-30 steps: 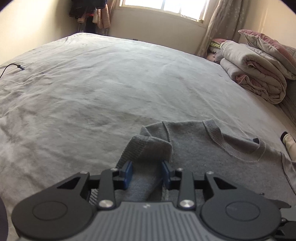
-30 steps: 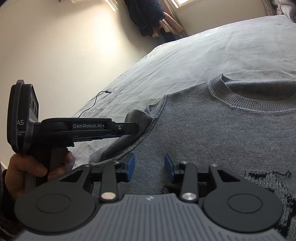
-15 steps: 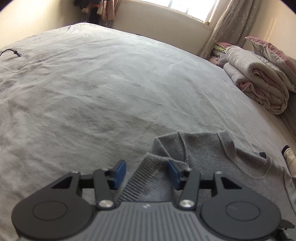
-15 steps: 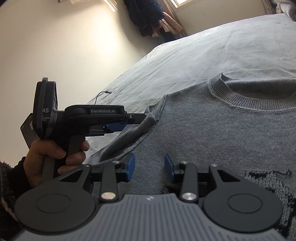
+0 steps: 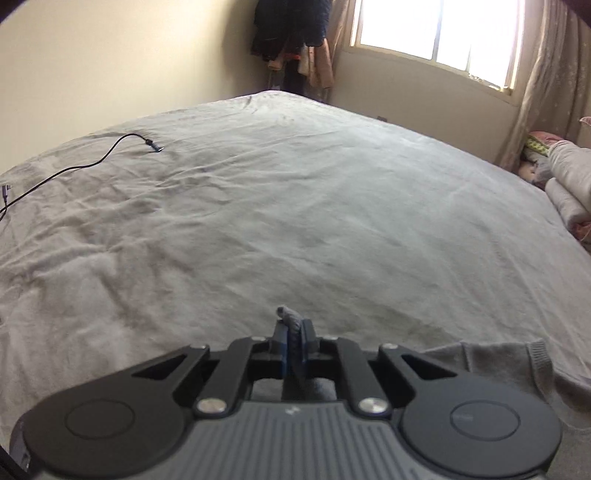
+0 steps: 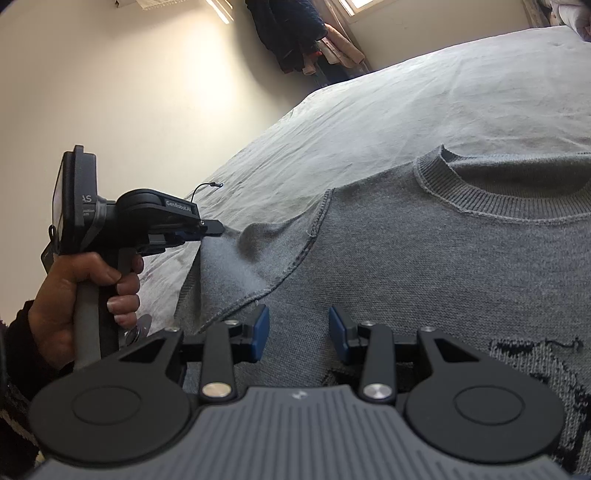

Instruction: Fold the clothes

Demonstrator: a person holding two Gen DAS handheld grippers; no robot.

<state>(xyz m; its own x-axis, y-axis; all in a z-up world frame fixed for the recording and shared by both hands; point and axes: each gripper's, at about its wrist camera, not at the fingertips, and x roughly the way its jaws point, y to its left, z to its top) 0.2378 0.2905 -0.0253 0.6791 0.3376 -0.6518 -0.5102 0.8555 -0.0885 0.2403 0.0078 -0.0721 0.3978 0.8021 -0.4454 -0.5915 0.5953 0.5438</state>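
Left wrist view: the left tongs (image 5: 293, 334) are clenched on a ribbed strip of the grey sweater (image 5: 491, 360), most likely the sleeve cuff (image 5: 290, 321) (its knit end pokes out just past the blue pads). The rest of the sweater shows only at the lower right, lying on the bed (image 5: 295, 206), whose pale grey sheet is wrinkled toward the left. A thin black cable (image 5: 92, 162) lies on the sheet at the far left, its plug end pointing inward. Beyond the bed, dark clothes (image 5: 291, 33) hang in the corner beside a bright window (image 5: 439, 29) with a beige curtain (image 5: 543, 74). Folded bedding (image 5: 569, 184) is stacked at the right edge.

Right wrist view: the right tongs (image 6: 298, 334) are released, the blue pads standing apart with nothing pinched; they hover over the sweater's (image 6: 424, 258) chest. The sweater lies spread flat on the bed (image 6: 424, 92), round ribbed collar (image 6: 495, 199) toward the far side, a dark knitted pattern (image 6: 535, 369) at the lower right. At the left, a person's hand (image 6: 81, 295) grips the handle of the left tongs (image 6: 216, 229), whose tips hold the sleeve fabric lifted off the sheet, so that it stretches in a taut ridge from the shoulder seam (image 6: 314, 236) (the cuff itself is hidden by the tips here). The cable's (image 6: 207, 186) plug lies on the sheet just beyond.
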